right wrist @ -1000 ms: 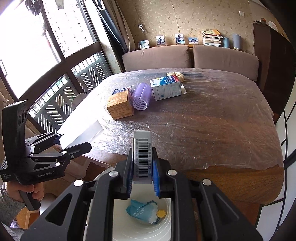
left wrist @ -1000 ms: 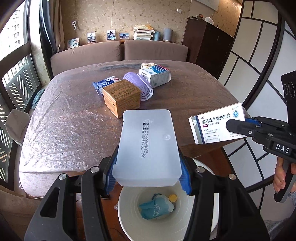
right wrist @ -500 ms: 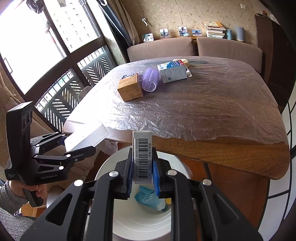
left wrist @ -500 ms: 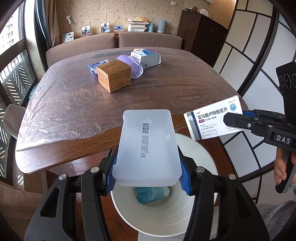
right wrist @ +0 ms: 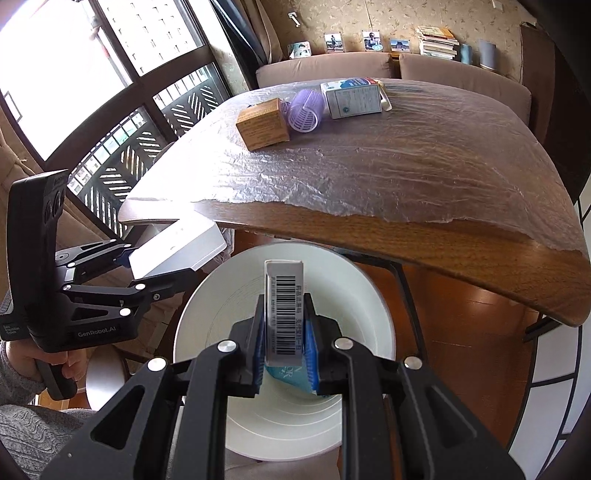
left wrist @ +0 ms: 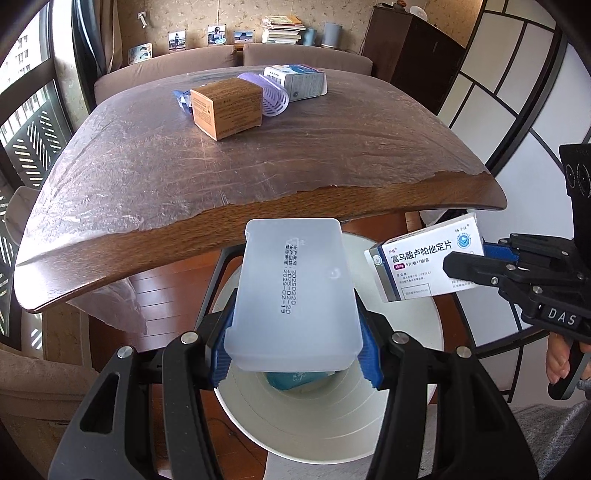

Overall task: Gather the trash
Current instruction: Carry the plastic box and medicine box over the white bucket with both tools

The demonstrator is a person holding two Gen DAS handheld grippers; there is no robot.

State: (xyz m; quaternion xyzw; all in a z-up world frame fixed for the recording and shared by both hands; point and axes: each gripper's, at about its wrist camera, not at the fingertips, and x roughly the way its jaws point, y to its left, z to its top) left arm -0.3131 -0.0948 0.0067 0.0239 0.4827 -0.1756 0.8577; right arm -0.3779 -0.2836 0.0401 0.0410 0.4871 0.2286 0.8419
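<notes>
Left gripper [left wrist: 295,347] is clamped on a frosted plastic box [left wrist: 295,291], right gripper [right wrist: 285,350] pinches the medicine box [right wrist: 285,310] edge-on, both over the white bin [right wrist: 369,295].

A: Surroundings noted?
B: I logged a wooden table [left wrist: 332,199] under crinkled clear film [left wrist: 184,155], its near edge bare. A brown sofa [right wrist: 325,70] stood behind it.
A: The ledge?
B: I recorded stacked books [left wrist: 282,33], small photos [left wrist: 216,35], and a dark cabinet [left wrist: 417,62] beside them.
</notes>
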